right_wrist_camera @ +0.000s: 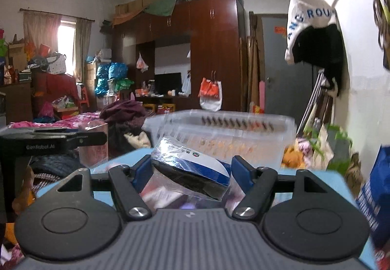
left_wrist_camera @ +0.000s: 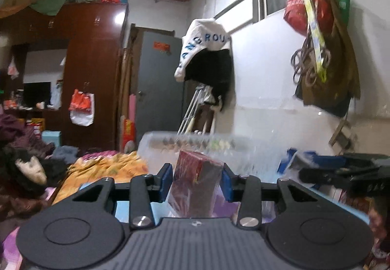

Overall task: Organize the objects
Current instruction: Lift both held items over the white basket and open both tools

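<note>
My left gripper (left_wrist_camera: pixel 197 178) is shut on a dark red box (left_wrist_camera: pixel 195 184) wrapped in clear film and holds it upright in front of a clear plastic storage bin (left_wrist_camera: pixel 195 145). My right gripper (right_wrist_camera: pixel 191 168) is shut on a blue, white and black packet (right_wrist_camera: pixel 192 170) in clear wrap, tilted, just before the same clear bin (right_wrist_camera: pixel 219 133). The right gripper's body shows at the right of the left wrist view (left_wrist_camera: pixel 346 172). The left gripper's body shows at the left of the right wrist view (right_wrist_camera: pixel 48 143).
A light blue surface (right_wrist_camera: pixel 316 175) lies under both grippers. A blue box (right_wrist_camera: pixel 375 197) stands at the right. A bed with orange bedding (left_wrist_camera: pixel 107 167) and piled clothes (left_wrist_camera: pixel 22 167) lies left. A wardrobe (right_wrist_camera: pixel 212 50), grey door (left_wrist_camera: pixel 158 80) and hung bags (left_wrist_camera: pixel 324 50) line the walls.
</note>
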The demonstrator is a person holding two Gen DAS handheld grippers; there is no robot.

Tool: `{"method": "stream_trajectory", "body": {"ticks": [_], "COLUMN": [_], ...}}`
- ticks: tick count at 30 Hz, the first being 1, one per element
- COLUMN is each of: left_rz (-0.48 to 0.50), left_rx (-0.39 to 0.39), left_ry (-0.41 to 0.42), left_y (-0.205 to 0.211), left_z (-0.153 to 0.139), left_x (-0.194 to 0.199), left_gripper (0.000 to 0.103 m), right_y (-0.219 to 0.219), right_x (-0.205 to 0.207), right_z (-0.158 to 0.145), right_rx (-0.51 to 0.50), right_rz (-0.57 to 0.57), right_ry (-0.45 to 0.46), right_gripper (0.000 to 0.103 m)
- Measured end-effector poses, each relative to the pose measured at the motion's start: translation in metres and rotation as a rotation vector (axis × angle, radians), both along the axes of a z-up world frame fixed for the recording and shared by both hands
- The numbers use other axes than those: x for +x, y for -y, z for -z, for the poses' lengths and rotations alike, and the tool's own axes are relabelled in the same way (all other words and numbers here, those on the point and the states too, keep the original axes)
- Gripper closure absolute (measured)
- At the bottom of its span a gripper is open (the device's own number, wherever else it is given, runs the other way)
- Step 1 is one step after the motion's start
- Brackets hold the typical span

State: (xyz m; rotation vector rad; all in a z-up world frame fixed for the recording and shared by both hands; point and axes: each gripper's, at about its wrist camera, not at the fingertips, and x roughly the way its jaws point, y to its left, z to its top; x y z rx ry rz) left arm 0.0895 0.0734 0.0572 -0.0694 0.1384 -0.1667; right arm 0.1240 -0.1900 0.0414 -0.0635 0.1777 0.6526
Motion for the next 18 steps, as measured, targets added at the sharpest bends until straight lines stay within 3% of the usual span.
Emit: {"method": "stream_trajectory", "body": {"ticks": [6, 10, 11, 14, 16, 18], "left_rz": [0.012, 0.013, 0.006, -0.048, -0.062, -0.063], "left_rx": [-0.013, -0.019, -0.008, 0.045, 0.052, 0.055], "left_ry": [-0.072, -0.156, -0.155, -0.175, -0.192, -0.186], "left_y": [0.016, 0.025, 0.027, 0.035, 0.033, 0.026], "left_z": [-0.050, -0.052, -0.049, -0.039, -0.034, -0.032], "left_x": [0.089, 0.139, 0.145, 0.159, 0.162, 0.151], "left_gripper": [0.064, 0.064, 0.062, 0.021, 0.020, 0.020], "right_y": [-0.022, -0.033, -0.036, -0.047, -0.046, -0.038], "right_x": [0.061, 0.114, 0.124, 0.139, 0.140, 0.135], "right_z": [-0.043, -0.050, -0.047, -0.034, -0.030, -0.030], "right_rx": [-0.062, -0.093, -0.098, -0.156, -0.151, -0.117], "right_rz": [0.102, 0.154, 0.156, 0.193, 0.214, 0.200], "right_ry": [0.029, -0.032, -0.053, -0.066, -0.061, -0.068], "right_gripper": [0.030, 0.030, 0.030, 0.028, 0.009, 0.000]}}
